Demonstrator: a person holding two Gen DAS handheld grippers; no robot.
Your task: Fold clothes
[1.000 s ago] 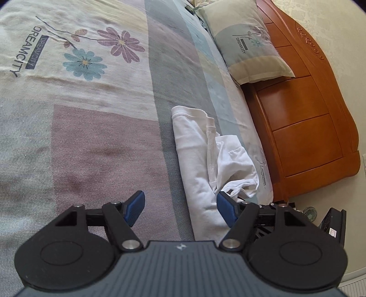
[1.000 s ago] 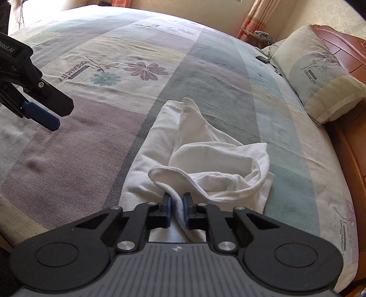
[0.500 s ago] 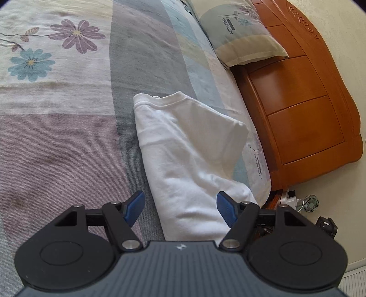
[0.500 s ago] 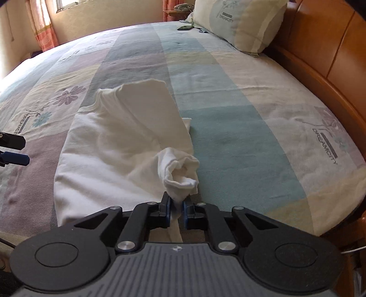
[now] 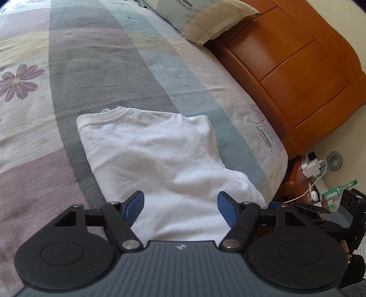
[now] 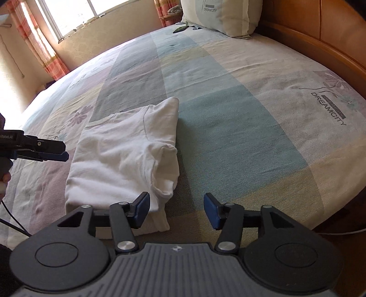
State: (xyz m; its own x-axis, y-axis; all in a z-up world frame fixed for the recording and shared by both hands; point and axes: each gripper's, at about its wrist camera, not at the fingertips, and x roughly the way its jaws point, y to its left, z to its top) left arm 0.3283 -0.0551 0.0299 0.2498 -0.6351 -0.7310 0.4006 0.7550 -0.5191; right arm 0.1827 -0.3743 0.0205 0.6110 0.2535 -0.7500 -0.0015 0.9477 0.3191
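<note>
Left wrist: folded white shirt (image 5: 160, 155) lies lengthwise, collar pointing away.

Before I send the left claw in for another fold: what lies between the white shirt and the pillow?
Only bare bedspread between the shirt and the pillow, seen from the right wrist.

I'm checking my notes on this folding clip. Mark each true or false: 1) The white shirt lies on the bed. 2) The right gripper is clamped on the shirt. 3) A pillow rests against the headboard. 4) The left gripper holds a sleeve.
1) True: the white shirt lies on the bed.
2) False: the right gripper, just opened, holds nothing.
3) True: the pillow rests against the headboard.
4) False: the left gripper is open, empty.
</note>
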